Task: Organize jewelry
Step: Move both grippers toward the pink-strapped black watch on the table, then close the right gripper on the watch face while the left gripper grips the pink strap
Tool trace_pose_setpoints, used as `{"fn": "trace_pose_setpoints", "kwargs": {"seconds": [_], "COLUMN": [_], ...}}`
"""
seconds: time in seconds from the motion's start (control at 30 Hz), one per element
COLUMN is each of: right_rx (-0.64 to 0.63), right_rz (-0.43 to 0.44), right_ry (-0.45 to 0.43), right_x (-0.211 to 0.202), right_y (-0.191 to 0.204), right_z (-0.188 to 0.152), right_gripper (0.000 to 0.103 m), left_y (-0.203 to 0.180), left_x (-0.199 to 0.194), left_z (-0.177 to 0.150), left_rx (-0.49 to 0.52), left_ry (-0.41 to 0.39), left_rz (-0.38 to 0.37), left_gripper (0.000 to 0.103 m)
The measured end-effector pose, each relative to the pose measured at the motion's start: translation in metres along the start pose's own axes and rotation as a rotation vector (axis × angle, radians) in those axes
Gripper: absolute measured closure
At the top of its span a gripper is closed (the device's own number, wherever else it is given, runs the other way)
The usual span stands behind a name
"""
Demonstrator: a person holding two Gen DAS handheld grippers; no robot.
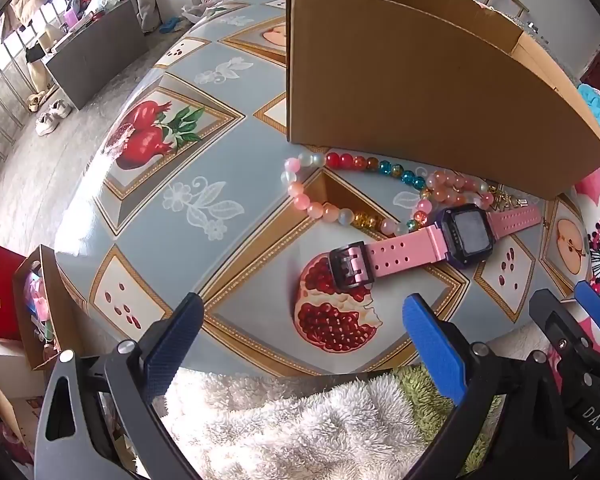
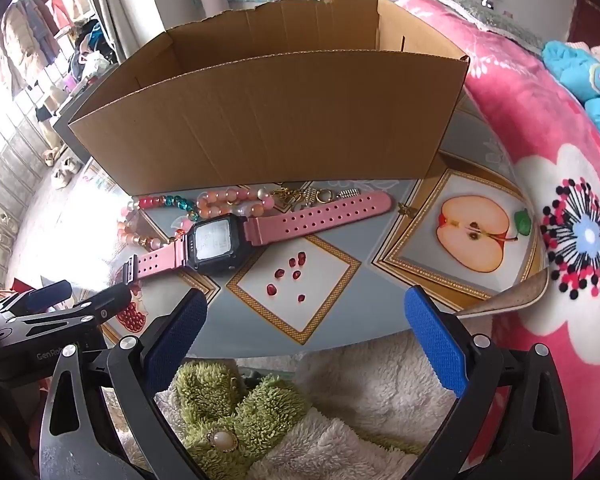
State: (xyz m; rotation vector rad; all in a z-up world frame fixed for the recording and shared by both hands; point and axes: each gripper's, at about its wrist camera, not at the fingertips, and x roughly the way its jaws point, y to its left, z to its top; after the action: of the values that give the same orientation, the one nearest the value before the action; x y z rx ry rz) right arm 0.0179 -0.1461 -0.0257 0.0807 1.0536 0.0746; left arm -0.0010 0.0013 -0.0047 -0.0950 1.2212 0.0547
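Left wrist view: the left hand-held gripper [image 1: 302, 328] hangs with its blue fingers spread wide and nothing between them, above the near edge of the counter [image 1: 220, 152]; the right hand-held gripper [image 2: 306, 324] stands just as wide and empty beside it. Beyond them a pink-strapped watch [image 1: 440, 240] lies flat on the fruit-patterned covering, touching a loop of coloured beads [image 1: 312, 204] and some small gold trinkets [image 2: 300, 196]. Farther back, an open cardboard box [image 1: 420, 92] stands just behind the jewelry.
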Motion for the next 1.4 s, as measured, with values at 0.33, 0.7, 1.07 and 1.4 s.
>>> {"fn": "trace_pose_setpoints", "kwargs": {"seconds": [0.33, 0.7, 1.07, 1.4], "right_rx": [0.002, -0.251, -0.719, -1.018], "right_rz": [0.017, 0.155, 0.300, 0.295], "right_ry": [-0.026, -0.068, -0.007, 0.043], "right_x": [-0.002, 0.006, 0.027, 0.041], "right_y": [-0.006, 0.008, 0.062, 0.086], "right_z": [-0.002, 0.012, 0.023, 0.009], "right_gripper": [0.008, 0.008, 0.025, 0.048], "left_y": [0.012, 0.046, 0.076, 0.040], "left_x": [0.005, 0.016, 0.010, -0.002], "left_z": [0.004, 0.020, 0.026, 0.006], "left_rx": [-0.008, 0.046, 0.045, 0.352], "left_ry": [-0.008, -0.118, -0.221, -0.252], "left_rz": [-0.022, -0.213, -0.469, -0.316], "left_gripper": [0.005, 0.005, 0.005, 0.005]}}
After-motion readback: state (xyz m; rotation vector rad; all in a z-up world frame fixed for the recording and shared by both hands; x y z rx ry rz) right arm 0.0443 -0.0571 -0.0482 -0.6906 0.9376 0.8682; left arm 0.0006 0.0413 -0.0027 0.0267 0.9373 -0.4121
